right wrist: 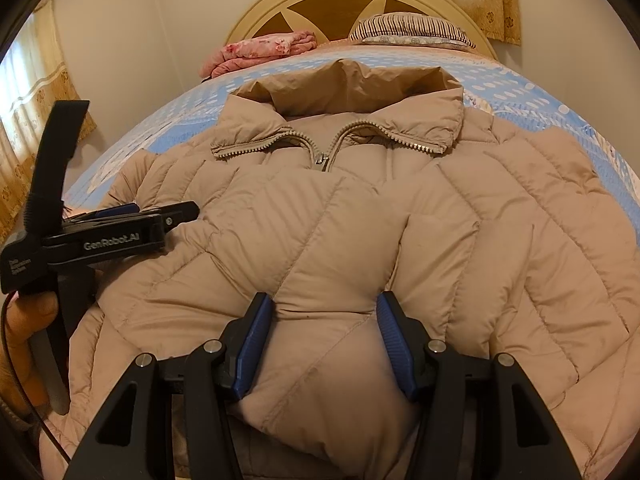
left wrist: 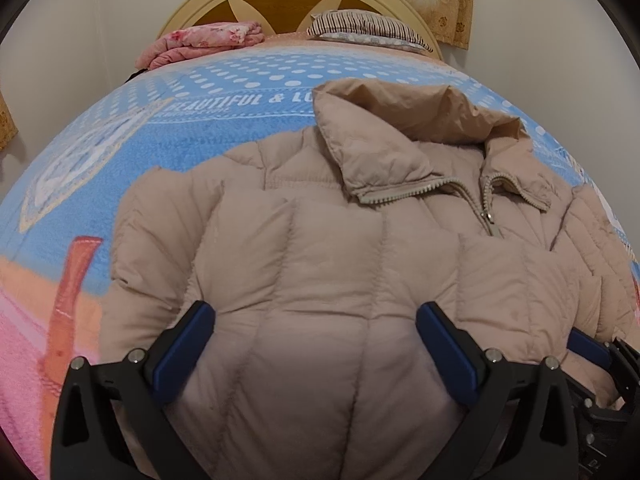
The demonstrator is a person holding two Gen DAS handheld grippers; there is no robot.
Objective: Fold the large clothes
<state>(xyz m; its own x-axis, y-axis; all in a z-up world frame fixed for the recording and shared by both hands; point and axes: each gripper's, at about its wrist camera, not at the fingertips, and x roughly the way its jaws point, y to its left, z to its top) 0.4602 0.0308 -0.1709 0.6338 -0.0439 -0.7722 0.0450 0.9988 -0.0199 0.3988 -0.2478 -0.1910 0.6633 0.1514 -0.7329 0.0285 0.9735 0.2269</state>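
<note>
Left wrist view: left tongs spread wide over puffy beige jacket lying front-up on the bed. Right wrist view: right tongs clenched on a bulging fold of jacket; left tongs at its left edge.

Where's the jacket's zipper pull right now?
The zipper pull hangs just below the open collar, centre in the right wrist view. In the left wrist view it sits upper right on the jacket.
</note>
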